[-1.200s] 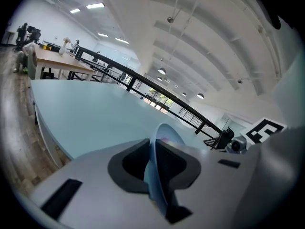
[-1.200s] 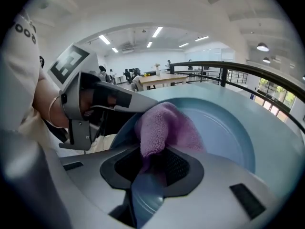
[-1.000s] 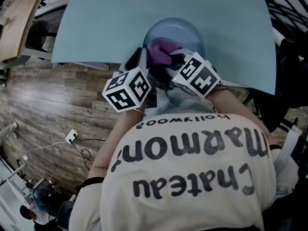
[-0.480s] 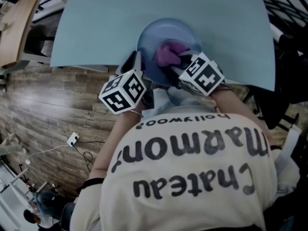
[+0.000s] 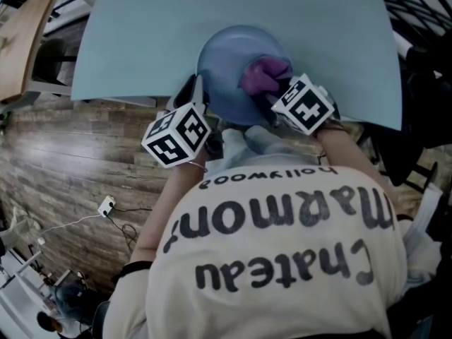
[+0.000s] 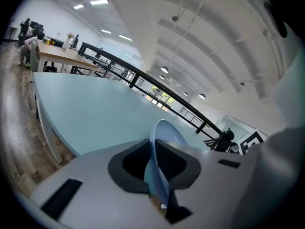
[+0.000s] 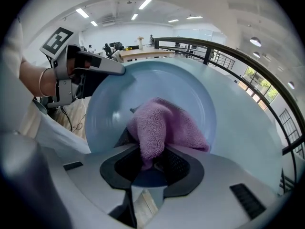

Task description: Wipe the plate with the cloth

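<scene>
A pale blue plate hangs tilted over the near edge of the light blue table. My left gripper is shut on the plate's left rim; in the left gripper view the rim runs edge-on between the jaws of the left gripper. A purple cloth lies against the right part of the plate's face. My right gripper is shut on it. In the right gripper view the cloth bulges out of the right gripper onto the plate, with the left gripper at the far rim.
The table spreads beyond the plate. Below its near edge is wooden floor with a white plug and cable. A wooden bench stands at the far left. Dark frames and railing are at the right.
My right gripper has slid the purple cloth across the plate's face from near its middle toward the right side. The left gripper keeps the same grip on the rim.
</scene>
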`<state>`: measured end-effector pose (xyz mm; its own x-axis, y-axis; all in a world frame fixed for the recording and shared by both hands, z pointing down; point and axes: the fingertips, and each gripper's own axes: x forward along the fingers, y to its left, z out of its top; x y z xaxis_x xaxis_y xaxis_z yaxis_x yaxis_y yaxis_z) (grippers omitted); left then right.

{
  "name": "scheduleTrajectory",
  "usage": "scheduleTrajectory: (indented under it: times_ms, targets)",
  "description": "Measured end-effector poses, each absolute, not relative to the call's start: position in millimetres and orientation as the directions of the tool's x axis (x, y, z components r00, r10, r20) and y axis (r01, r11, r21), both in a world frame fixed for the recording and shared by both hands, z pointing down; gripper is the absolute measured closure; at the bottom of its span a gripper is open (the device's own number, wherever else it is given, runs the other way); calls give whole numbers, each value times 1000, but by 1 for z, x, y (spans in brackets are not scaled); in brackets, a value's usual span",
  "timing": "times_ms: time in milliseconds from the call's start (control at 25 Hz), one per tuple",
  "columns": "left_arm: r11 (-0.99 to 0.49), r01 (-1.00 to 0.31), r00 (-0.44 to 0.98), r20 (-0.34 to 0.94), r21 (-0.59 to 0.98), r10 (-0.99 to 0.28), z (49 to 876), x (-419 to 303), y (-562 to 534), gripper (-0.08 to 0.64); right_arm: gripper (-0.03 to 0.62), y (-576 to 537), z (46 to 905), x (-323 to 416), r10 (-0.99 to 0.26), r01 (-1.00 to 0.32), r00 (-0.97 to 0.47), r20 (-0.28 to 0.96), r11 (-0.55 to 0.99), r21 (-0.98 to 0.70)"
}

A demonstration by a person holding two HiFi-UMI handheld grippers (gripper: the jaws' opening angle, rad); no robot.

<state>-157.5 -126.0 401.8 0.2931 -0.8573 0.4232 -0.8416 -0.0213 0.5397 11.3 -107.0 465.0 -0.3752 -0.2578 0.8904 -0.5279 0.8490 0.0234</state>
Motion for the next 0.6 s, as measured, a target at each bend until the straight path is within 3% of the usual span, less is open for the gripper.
scheduleTrajectory:
  times_ms: [600]
  targets:
    - [-65, -829, 330, 394, 555, -858, 394, -153, -130, 520, 459, -125, 469, 42, -288, -575, -303, 908, 815, 67]
